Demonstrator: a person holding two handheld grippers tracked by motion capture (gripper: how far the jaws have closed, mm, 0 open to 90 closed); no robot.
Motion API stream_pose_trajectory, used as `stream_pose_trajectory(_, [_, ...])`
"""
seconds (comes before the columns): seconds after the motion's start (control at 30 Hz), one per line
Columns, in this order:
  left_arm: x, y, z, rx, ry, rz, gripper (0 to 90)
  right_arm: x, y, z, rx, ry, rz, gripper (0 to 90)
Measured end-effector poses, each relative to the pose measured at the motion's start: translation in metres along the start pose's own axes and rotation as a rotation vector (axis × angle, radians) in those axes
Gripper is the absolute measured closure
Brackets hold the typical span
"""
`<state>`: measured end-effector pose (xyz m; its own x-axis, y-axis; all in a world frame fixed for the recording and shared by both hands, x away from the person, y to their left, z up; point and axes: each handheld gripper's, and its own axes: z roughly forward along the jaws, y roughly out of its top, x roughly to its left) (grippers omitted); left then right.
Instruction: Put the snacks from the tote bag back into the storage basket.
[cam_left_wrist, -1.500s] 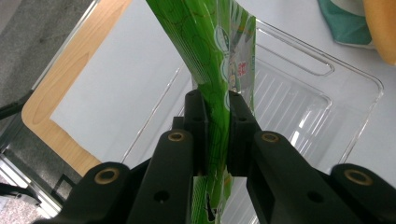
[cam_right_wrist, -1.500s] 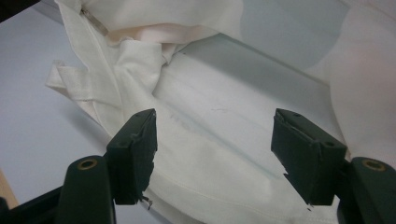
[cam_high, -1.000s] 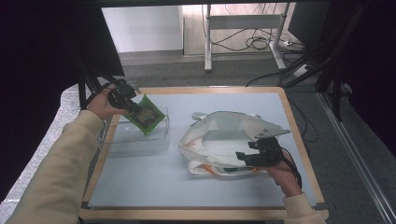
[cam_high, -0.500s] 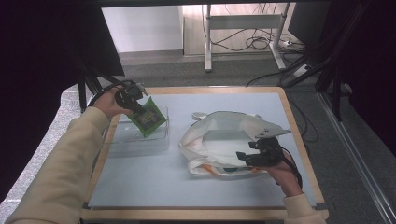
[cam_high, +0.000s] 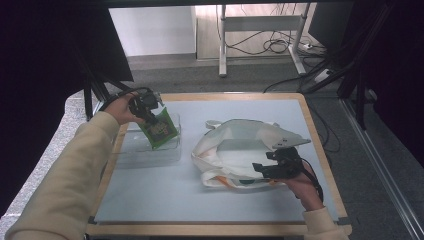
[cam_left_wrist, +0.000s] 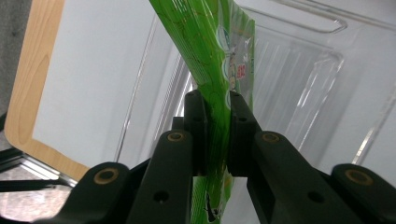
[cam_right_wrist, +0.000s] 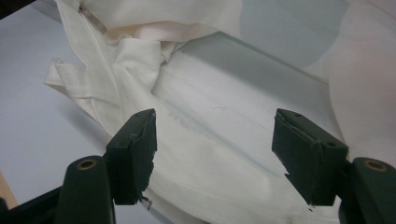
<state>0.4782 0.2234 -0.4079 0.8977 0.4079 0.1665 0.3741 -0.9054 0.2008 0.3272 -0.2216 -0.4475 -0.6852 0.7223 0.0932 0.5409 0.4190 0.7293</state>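
Green packet (cam_high: 159, 129) shifted over clear bin (cam_high: 145, 152)

- The table (cam_high: 210, 200) bears a clear tray (cam_high: 150, 150) on its left half and a cloth bag (cam_high: 240, 150) on its right half, well apart.
- The left gripper (cam_high: 145, 107) hangs above the tray's far part, with a snack packet (cam_high: 159, 129) clamped between its jaws and hanging down over the tray.
- The right gripper (cam_high: 275, 167) lies at the bag's near right edge, jaws spread over the cloth.
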Motion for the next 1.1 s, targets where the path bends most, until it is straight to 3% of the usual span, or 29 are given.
stream_pose_trajectory(0.2, [0.010,0.013,0.005,-0.004,0.000,0.013,81.2,-0.003,-0.001,0.000,0.000,-0.005,0.007,30.9])
stream_pose_trajectory(0.37, [0.014,0.022,0.015,-0.041,0.035,0.009,77.6,-0.005,-0.002,0.001,0.003,-0.009,0.015,30.9])
stream_pose_trajectory(0.43, [0.015,0.022,0.019,-0.065,0.076,-0.003,75.2,-0.006,-0.003,0.001,0.007,-0.009,0.014,30.8])
stream_pose_trajectory(0.5, [0.015,0.021,0.020,-0.074,0.091,-0.009,68.1,-0.006,-0.003,0.002,0.006,-0.008,0.012,30.8])
stream_pose_trajectory(0.6, [0.013,0.019,0.015,-0.104,0.156,0.002,60.7,-0.005,-0.003,0.001,0.006,-0.007,0.011,30.8])
stream_pose_trajectory(0.7, [0.013,0.019,0.003,-0.171,0.185,-0.018,49.0,-0.005,-0.003,0.002,0.004,-0.007,0.011,30.8])
stream_pose_trajectory(0.77, [0.013,0.018,-0.002,-0.191,0.186,-0.022,47.5,-0.005,-0.002,0.001,0.005,-0.007,0.010,30.8])
stream_pose_trajectory(0.8, [0.014,0.017,-0.010,-0.237,0.189,-0.044,46.4,-0.005,-0.002,0.001,0.003,-0.007,0.009,30.8])
stream_pose_trajectory(0.87, [0.013,0.016,-0.017,-0.268,0.186,-0.068,43.7,-0.005,-0.002,0.001,0.001,-0.006,0.010,30.8])
stream_pose_trajectory(0.97, [0.010,0.013,-0.025,-0.282,0.149,-0.107,39.8,-0.005,-0.002,0.000,0.000,-0.006,0.011,30.8])
stream_pose_trajectory(1.1, [0.000,0.006,-0.033,-0.367,0.092,-0.161,38.7,-0.005,-0.001,-0.002,-0.010,-0.004,0.012,30.8])
